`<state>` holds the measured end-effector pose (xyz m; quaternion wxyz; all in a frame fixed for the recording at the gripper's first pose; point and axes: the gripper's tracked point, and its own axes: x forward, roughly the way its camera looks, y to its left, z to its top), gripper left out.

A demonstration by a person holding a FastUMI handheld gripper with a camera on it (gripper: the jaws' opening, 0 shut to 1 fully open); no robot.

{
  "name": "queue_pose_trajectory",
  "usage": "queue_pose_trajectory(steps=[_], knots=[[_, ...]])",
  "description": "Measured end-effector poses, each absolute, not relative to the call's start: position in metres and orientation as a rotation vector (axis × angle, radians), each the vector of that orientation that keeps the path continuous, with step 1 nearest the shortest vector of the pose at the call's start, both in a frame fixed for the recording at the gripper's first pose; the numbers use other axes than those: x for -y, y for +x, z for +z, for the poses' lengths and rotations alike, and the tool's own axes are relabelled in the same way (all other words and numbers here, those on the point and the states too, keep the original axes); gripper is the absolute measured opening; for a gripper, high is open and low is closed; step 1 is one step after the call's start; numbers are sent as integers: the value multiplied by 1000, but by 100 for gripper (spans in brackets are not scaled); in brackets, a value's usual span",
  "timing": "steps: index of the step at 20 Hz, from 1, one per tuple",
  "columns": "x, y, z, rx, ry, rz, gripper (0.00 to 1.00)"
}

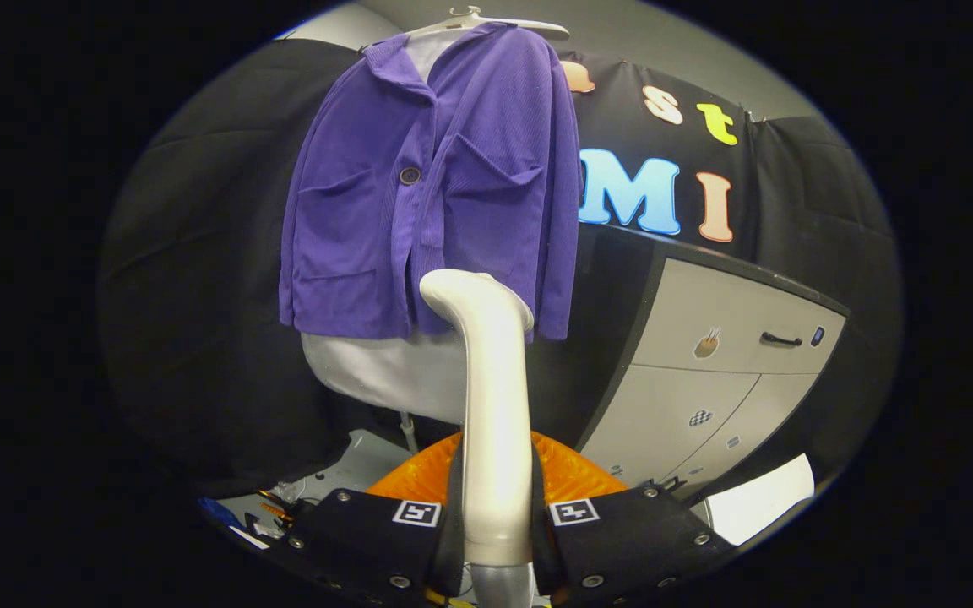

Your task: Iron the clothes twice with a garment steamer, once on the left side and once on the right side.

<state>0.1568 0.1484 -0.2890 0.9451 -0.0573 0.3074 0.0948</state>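
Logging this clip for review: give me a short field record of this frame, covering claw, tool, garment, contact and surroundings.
claw: claw shut on the steamer, both fingers pressing its handle
tool: cream-white plastic garment steamer, upright, head bent toward the jacket
garment: purple corduroy button-front jacket on a white hanger, over a pale grey padded form
contact: steamer head at the jacket's lower hem, near the middle; touching cannot be told
surroundings: grey cabinet with a black handle beside the jacket; orange object behind the steamer
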Motion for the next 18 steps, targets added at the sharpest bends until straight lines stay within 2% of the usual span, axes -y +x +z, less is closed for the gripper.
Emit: queue_pose_trajectory(steps=[6, 18], knots=[[-162, 132, -272, -616, -75, 235, 32], [-193, 180, -78, -242, 3, 285, 32]])
